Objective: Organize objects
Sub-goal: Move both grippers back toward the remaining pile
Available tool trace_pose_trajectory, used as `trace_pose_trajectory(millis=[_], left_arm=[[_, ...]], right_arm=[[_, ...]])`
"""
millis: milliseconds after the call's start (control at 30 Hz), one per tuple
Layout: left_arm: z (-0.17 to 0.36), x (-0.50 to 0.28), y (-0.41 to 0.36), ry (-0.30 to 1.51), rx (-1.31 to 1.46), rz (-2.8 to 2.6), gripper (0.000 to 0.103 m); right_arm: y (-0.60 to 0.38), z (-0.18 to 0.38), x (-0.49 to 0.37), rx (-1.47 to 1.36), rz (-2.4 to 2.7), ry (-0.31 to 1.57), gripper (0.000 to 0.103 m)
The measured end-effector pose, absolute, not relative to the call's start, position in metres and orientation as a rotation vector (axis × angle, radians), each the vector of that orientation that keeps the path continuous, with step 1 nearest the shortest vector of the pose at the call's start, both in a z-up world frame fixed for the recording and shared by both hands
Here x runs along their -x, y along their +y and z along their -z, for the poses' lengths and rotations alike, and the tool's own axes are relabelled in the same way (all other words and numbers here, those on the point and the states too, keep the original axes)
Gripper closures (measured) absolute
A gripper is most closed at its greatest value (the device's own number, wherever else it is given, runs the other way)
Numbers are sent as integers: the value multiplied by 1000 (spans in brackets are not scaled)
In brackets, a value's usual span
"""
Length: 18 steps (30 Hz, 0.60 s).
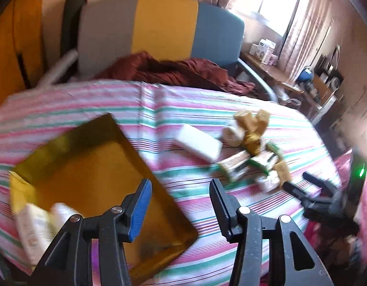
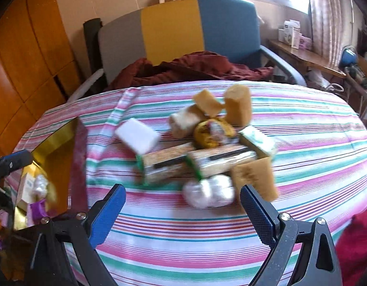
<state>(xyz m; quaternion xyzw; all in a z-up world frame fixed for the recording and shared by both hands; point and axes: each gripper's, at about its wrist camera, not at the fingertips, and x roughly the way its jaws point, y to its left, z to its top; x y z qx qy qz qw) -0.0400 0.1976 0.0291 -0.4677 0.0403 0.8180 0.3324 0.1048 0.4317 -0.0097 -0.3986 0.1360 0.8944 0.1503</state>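
Observation:
A gold tray (image 1: 88,166) lies on the striped cloth (image 1: 231,214) at left, with pale wrapped items (image 1: 40,219) in its near corner. My left gripper (image 1: 181,202) hangs over the tray's right rim, open, with nothing between its fingers. To the right sits a blurred pile: a white block (image 2: 138,138), tan sponges (image 2: 238,107), green-edged packs (image 2: 219,162) and a round yellow bundle (image 2: 212,133). My right gripper (image 2: 183,205) is open wide just short of the pile, in front of a clear-wrapped white bundle (image 2: 209,194). It also shows in the left wrist view, right gripper (image 1: 300,181), beside the pile.
A chair (image 1: 159,23) with a grey, yellow and blue back stands behind the table, with a maroon cloth (image 1: 171,69) heaped on it. A side desk (image 1: 266,64) with boxes runs along the right wall under a bright window. Red fabric (image 2: 357,238) shows at the near right edge.

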Motion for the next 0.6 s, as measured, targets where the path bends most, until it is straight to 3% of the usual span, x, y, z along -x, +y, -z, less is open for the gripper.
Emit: trace_pose_trajectory(millis=[133,333,600], left_arm=[[-21,62,233,14,1328,-2042,49],[18,96,280,-83,1557,-1940,36],[57,135,311,-167,1748,-1977,33]], right_arm=[[453,8,-110,1134,-2545,346,6],[486,16,-120,1103,-2508,395,5],[498,23,-123,1094,-2524,478,5]])
